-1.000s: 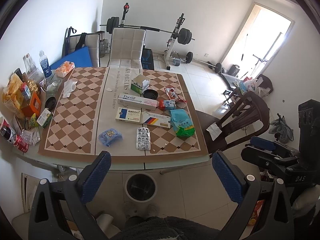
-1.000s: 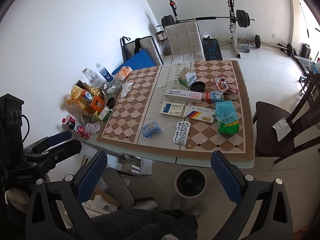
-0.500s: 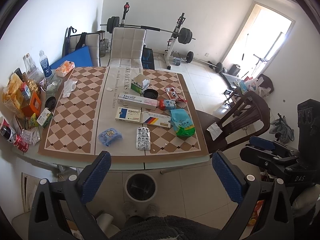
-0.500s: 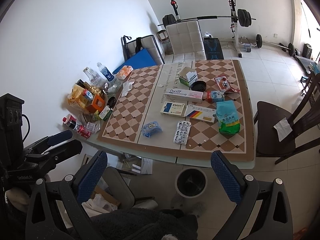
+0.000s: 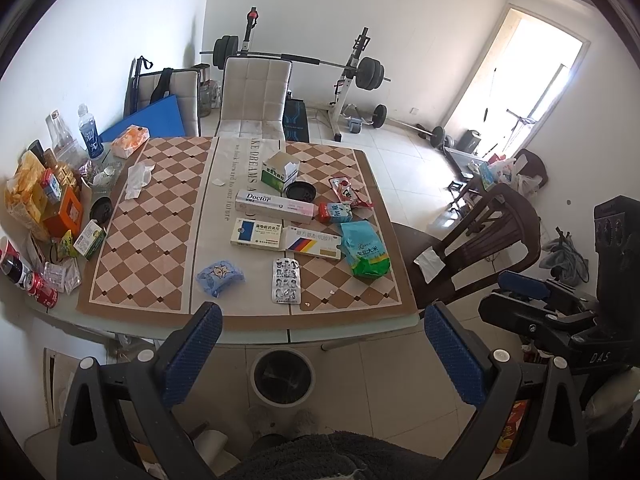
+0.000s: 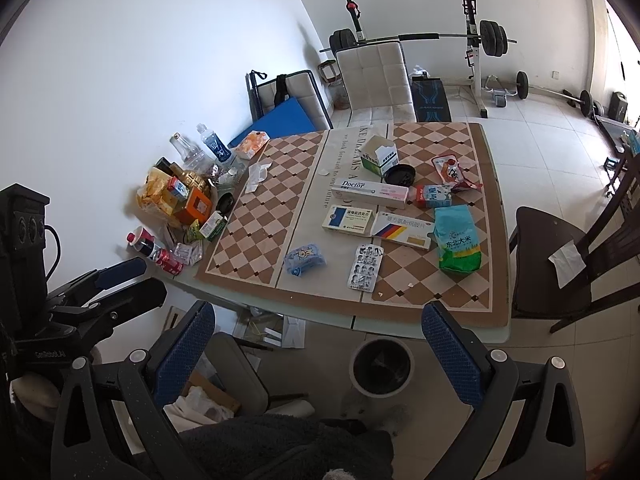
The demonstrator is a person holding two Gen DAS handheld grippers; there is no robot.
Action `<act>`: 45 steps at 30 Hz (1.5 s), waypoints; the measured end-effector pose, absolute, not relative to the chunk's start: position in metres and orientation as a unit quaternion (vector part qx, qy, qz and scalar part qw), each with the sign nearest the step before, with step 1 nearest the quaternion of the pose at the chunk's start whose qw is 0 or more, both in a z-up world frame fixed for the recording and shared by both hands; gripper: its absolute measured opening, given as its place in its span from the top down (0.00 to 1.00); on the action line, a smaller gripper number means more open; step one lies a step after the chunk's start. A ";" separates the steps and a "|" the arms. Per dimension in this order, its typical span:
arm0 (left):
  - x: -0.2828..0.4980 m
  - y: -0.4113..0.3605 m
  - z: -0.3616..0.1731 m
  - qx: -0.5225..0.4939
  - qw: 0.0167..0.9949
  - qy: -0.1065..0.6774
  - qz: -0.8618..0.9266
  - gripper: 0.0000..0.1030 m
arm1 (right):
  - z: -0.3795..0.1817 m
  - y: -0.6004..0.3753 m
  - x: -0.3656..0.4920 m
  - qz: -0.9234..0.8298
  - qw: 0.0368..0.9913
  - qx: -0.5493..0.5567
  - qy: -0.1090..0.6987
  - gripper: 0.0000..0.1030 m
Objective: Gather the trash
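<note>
Trash lies on a table with a checkered cloth (image 5: 148,216): a blue wrapper (image 5: 219,276), a blister pack (image 5: 286,280), medicine boxes (image 5: 256,233), a long Doctor box (image 5: 274,204), a green-blue rice bag (image 5: 364,249), a small milk carton (image 5: 334,212) and a red wrapper (image 5: 347,193). A white trash bin (image 5: 283,378) stands on the floor below the near table edge; it also shows in the right wrist view (image 6: 382,367). My left gripper (image 5: 322,356) and right gripper (image 6: 318,354) are both open and empty, held back from the table above the bin.
Bottles, cans and snack packs (image 5: 40,200) crowd the table's left edge. A dark wooden chair (image 5: 480,248) stands at the right, a white chair (image 5: 254,100) at the far side. Weight bench and barbell (image 5: 352,76) stand behind. Clutter lies on the floor left of the bin (image 6: 224,384).
Both views have shifted very slightly; nothing on the table has moved and both grippers stay open.
</note>
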State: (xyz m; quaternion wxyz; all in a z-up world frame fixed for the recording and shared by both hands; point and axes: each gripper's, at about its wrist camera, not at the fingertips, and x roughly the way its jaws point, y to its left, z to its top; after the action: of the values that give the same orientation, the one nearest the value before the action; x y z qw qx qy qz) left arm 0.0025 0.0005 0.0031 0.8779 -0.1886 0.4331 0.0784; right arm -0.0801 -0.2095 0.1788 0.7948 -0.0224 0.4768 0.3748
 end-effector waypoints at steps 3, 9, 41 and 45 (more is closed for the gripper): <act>0.002 0.001 0.003 -0.188 0.878 0.433 0.078 0.00 | 0.179 -0.210 -0.079 0.375 0.795 -0.022 0.476 0.00; 0.003 0.001 0.003 -0.188 0.878 0.433 0.078 0.00 | 0.179 -0.210 -0.077 0.376 0.794 -0.022 0.477 0.00; 0.050 0.017 -0.036 -0.098 0.871 0.443 0.190 0.00 | 0.163 -0.204 -0.049 0.299 0.821 0.005 0.487 0.00; 0.088 0.034 -0.089 -0.097 0.839 0.482 0.235 0.00 | 0.114 -0.212 0.004 0.219 0.830 0.005 0.513 0.00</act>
State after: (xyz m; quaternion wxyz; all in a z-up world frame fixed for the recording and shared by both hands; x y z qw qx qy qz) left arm 0.0881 0.0344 -0.0891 0.8387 -0.0970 0.4816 0.2349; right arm 0.0037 -0.2118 0.1143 0.8300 0.0050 0.5127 0.2195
